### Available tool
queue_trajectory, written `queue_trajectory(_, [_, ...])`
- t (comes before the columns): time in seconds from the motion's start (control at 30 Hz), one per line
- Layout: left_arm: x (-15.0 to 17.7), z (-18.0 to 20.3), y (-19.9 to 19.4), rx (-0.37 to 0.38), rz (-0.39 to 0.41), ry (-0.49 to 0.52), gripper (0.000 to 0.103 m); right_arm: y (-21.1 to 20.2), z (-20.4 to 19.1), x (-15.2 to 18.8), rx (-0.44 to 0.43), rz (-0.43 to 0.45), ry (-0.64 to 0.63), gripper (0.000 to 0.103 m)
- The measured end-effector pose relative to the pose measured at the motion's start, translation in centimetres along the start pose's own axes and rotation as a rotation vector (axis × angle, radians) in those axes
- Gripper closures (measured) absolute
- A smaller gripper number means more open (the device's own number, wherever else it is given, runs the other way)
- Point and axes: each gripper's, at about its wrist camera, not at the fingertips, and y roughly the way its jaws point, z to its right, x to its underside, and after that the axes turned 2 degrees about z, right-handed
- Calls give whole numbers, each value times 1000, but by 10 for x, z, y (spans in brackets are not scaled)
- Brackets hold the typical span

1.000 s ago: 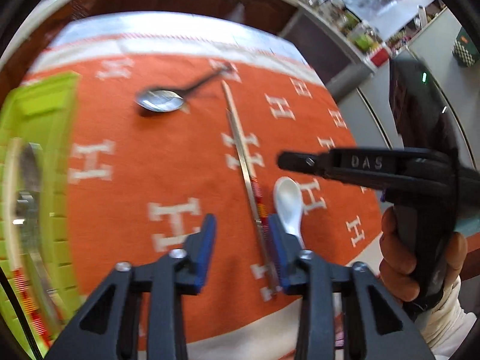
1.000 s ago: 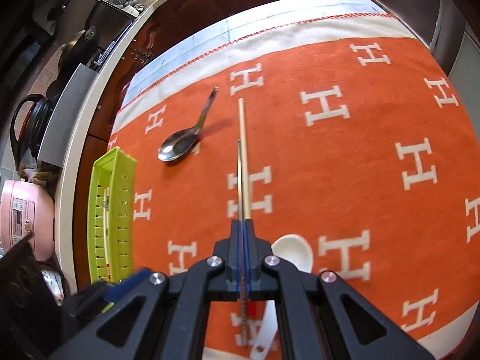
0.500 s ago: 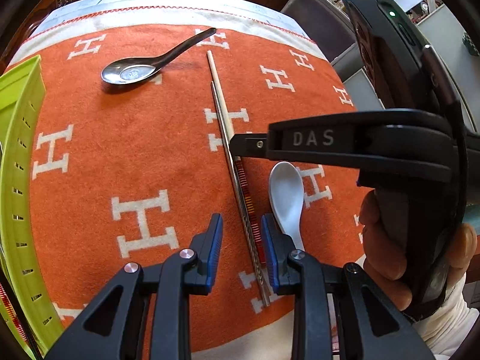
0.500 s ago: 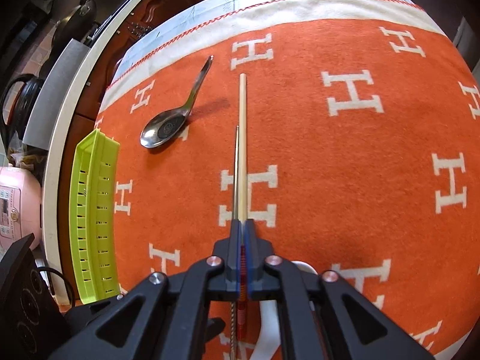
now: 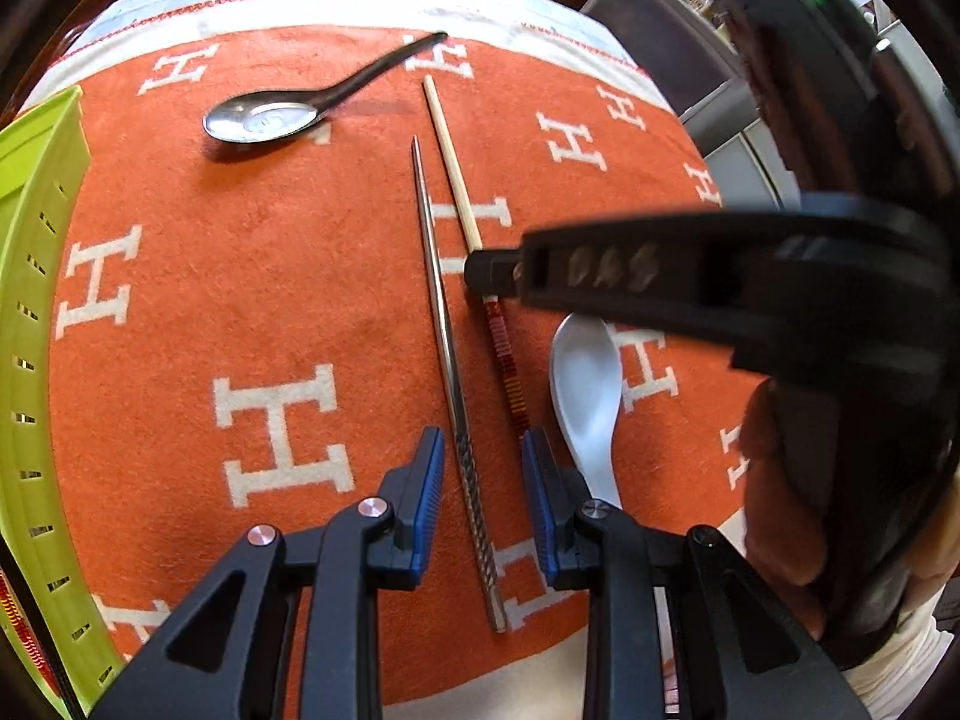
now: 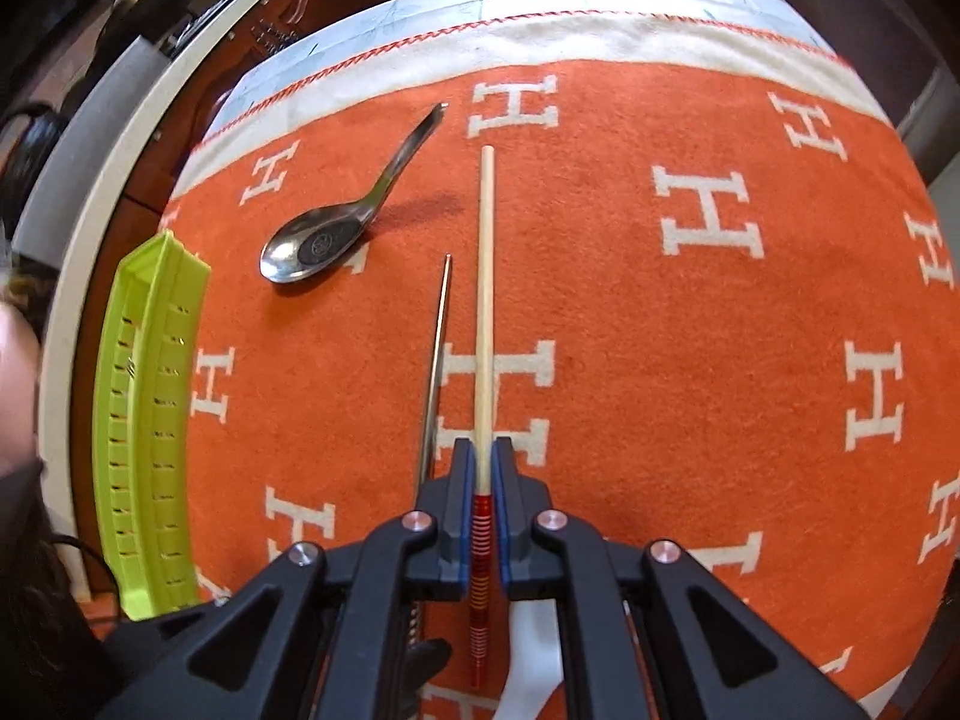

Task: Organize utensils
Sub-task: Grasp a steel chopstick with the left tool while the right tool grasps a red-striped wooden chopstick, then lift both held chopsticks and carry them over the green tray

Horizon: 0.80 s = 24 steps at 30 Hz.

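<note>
The wooden chopstick is clamped between the pads of the right gripper, held just ahead of its red-banded end so the long shaft projects straight forward. The left gripper is spread wide, its jaws straddling the metal chopstick — likely the next pick. The green basket lies well left of both; the metal spoon and the white spoon are left untouched on the orange cloth.

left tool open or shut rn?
Open. The left tool has its blue pads spread either side of the metal chopstick, touching nothing.
</note>
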Motion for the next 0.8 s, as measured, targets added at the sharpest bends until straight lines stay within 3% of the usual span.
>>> queue_trajectory(0.2, [-3, 11, 5, -68, 4, 32, 78, -13, 26, 3, -124, 46, 116, 98])
queue_trajectory(0.27, [-6, 10, 6, -52, 1, 16, 81, -20, 34, 5, -154, 64, 150, 98])
queue_trajectory(0.3, [-8, 11, 10, -44, -8, 3, 100, -22, 39, 6, -158, 72, 168, 98])
queue_trajectory(0.43, [-8, 2, 11, -8, -5, -39, 99, -28, 52, 8, -225, 83, 218, 98])
queue_trajectory(0.8, [-2, -6, -34, -52, 116, -12, 101, -46, 56, 15, -293, 127, 234, 98])
